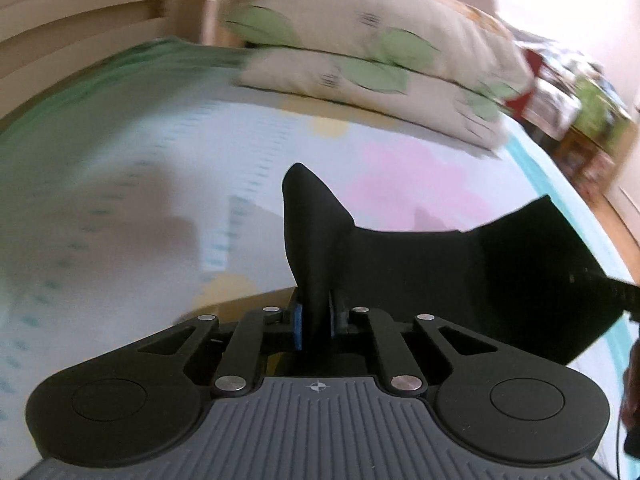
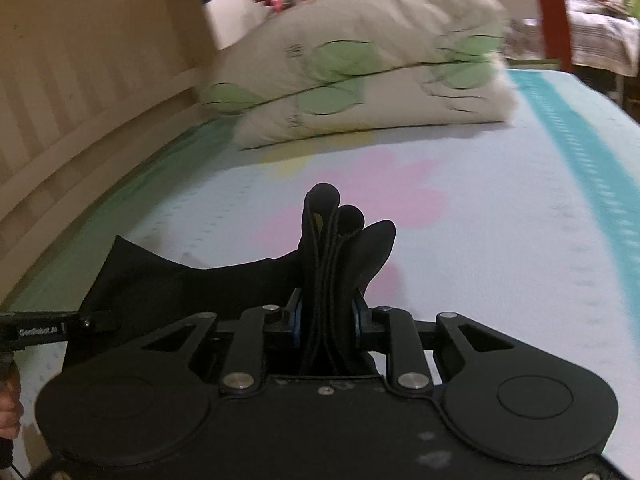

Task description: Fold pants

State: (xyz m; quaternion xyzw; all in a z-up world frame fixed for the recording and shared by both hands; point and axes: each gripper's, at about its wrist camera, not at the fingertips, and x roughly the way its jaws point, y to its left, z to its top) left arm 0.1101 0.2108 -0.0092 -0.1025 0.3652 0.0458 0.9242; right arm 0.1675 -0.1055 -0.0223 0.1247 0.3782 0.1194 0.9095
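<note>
The black pants (image 1: 460,272) hang lifted above the bed, stretched between both grippers. In the left wrist view my left gripper (image 1: 316,322) is shut on a thin fold of the cloth, which sticks up between the blue pads (image 1: 297,326). In the right wrist view my right gripper (image 2: 326,320) is shut on a thick bunch of several layers of the pants (image 2: 340,248), and the cloth sags away to the left toward the other gripper (image 2: 36,330). The rest of the pants below the grippers is hidden.
A pale bed sheet (image 2: 500,220) with pink and yellow patches and a teal stripe lies under the pants. Two stacked leaf-print pillows (image 2: 360,76) sit at the far end. A wooden bed frame (image 2: 80,120) runs along the left. Cluttered furniture (image 1: 580,112) stands beyond the right edge.
</note>
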